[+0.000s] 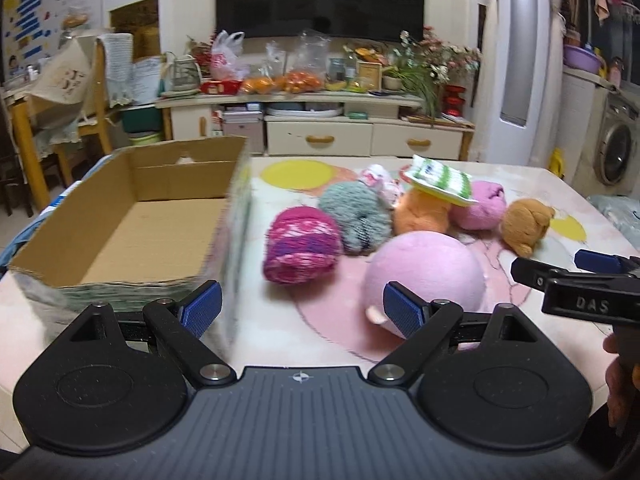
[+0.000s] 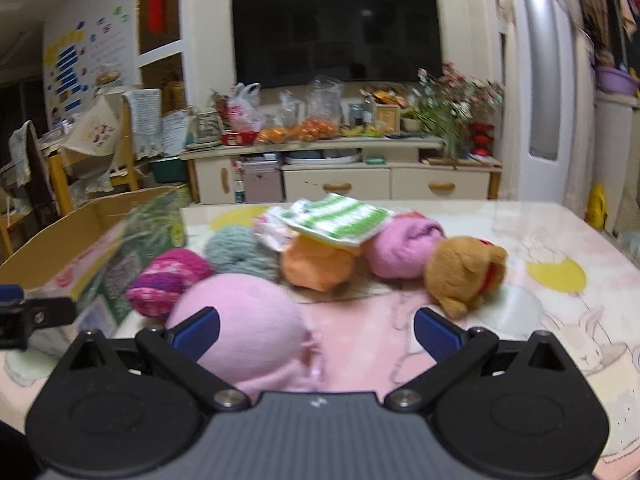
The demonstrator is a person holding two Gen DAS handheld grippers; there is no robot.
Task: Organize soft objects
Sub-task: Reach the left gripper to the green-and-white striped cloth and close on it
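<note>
Both claws, left claw (image 1: 302, 309) and right claw (image 2: 316, 332), are spread wide and empty; the big pink plush (image 2: 240, 320) sits right of the cardboard box (image 1: 132, 216).

Cardboard box (image 1: 132, 216) — open-topped, brown inside, printed outside, at the table's left; nothing visible on its floor.

Pink plush (image 1: 424, 276) — large, rounded, nearest of the pile, lying on the table.

Magenta yarn ball (image 1: 302, 244) — pink and purple streaks, just right of the box.

Grey yarn ball (image 1: 356, 216) — fuzzy, touching the magenta one from behind.

Orange plush (image 1: 420, 212) — mid-pile, with a green-and-white striped knit (image 1: 440, 180) resting on top.

Pink roll (image 1: 480, 204) — behind, right of the orange plush.

Brown bear (image 1: 526, 224) — lying at the pile's right end; red at its neck shows in the right wrist view.

Small white-pink toy (image 1: 380, 180) — at the back, blurred.
</note>
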